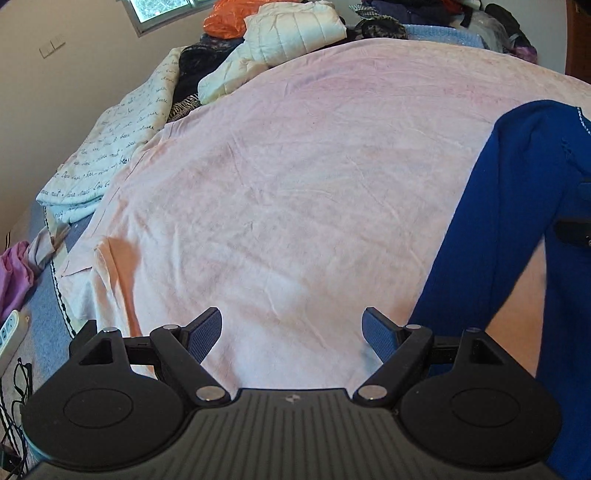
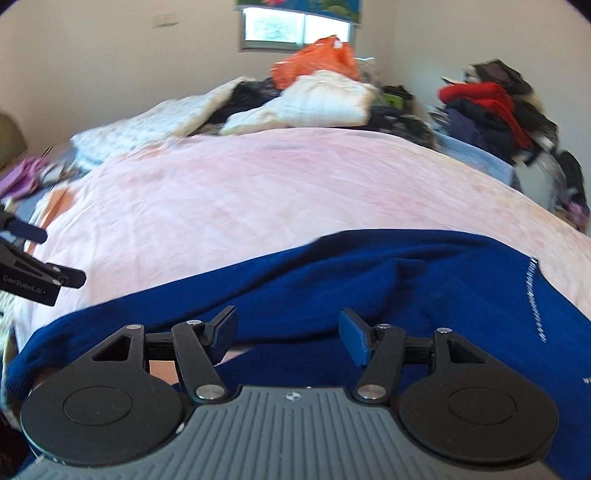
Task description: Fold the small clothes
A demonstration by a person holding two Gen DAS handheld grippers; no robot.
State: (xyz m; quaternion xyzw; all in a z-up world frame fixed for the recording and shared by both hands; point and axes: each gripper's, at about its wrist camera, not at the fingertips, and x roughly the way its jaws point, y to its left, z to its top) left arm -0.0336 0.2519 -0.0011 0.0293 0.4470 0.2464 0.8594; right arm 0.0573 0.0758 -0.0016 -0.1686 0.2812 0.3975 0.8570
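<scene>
A dark blue knit sweater [image 2: 388, 280] with a line of white stitching lies crumpled on the pink bed cover [image 2: 240, 192], near its front edge. My right gripper [image 2: 288, 326] hovers just above the sweater with its jaws open and no cloth pinched between the blue pads. In the left wrist view the sweater [image 1: 517, 221] runs down the right side. My left gripper [image 1: 291, 326] is open over bare pink cover [image 1: 277, 166], to the left of the sweater and holding nothing. It also shows at the left edge of the right wrist view as the left gripper [image 2: 55, 258].
A cream quilted jacket [image 1: 295, 29] and an orange bag [image 2: 317, 62] lie at the far end of the bed. A script-printed quilt [image 1: 118, 140] lies on the left side. A heap of clothes [image 2: 491, 107] is stacked at the far right. A power strip [image 1: 13, 332] and cables lie at the lower left.
</scene>
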